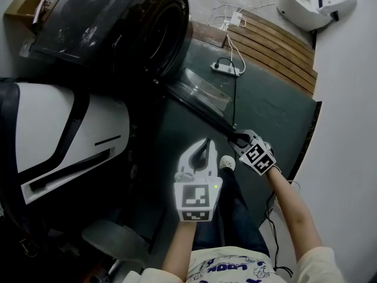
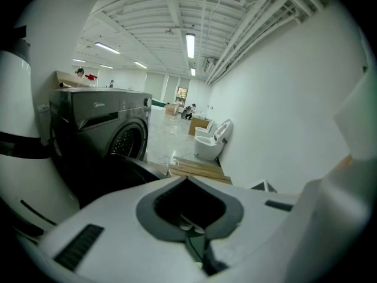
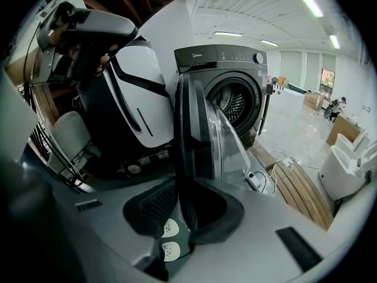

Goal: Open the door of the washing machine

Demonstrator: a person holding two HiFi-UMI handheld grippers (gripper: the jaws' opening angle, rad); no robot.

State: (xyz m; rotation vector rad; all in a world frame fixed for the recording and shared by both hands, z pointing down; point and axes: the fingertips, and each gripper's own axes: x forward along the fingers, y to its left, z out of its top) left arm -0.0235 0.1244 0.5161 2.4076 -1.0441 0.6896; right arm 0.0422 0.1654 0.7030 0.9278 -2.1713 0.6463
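Note:
The dark grey washing machine (image 1: 112,16) stands at the upper left with its round drum opening (image 1: 162,37) uncovered. Its door (image 1: 203,93), a black ring with a clear glass bowl, has swung out over the dark floor mat towards me. My right gripper (image 1: 238,139) is shut on the door's outer rim; in the right gripper view the black rim (image 3: 185,158) runs up from between the jaws, with the drum (image 3: 232,102) behind it. My left gripper (image 1: 205,149) hovers just left of the right one, jaws together and holding nothing. It faces the machine (image 2: 112,128).
A large white and black housing (image 1: 59,134) stands close on the left. A power strip (image 1: 225,68) with cables lies beside a wooden pallet (image 1: 277,46). A white toilet-like unit (image 1: 312,5) sits at the back right, along a white wall. My shoe (image 1: 227,163) is under the grippers.

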